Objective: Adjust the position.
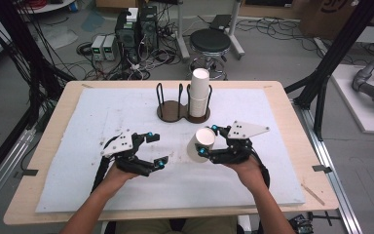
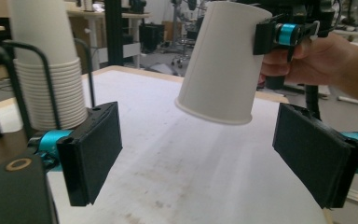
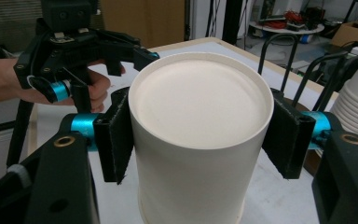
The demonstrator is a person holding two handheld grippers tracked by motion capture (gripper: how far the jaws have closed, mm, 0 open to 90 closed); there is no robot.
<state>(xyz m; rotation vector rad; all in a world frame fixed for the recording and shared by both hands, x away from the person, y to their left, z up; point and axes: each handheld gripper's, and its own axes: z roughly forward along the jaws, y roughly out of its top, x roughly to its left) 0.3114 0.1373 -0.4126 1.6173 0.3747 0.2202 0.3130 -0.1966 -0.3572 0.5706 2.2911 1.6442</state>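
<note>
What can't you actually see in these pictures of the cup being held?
- Cup: its open mouth is cut off by the bottom edge in the right gripper view; held upside down, its inside faces away.
- Stack of cups: top cut off in the left gripper view.
- Holder: too small to tell material in the high view.

cup (image 1: 200, 144) before cup stack (image 1: 199, 92), in rack (image 1: 169, 111)
</note>
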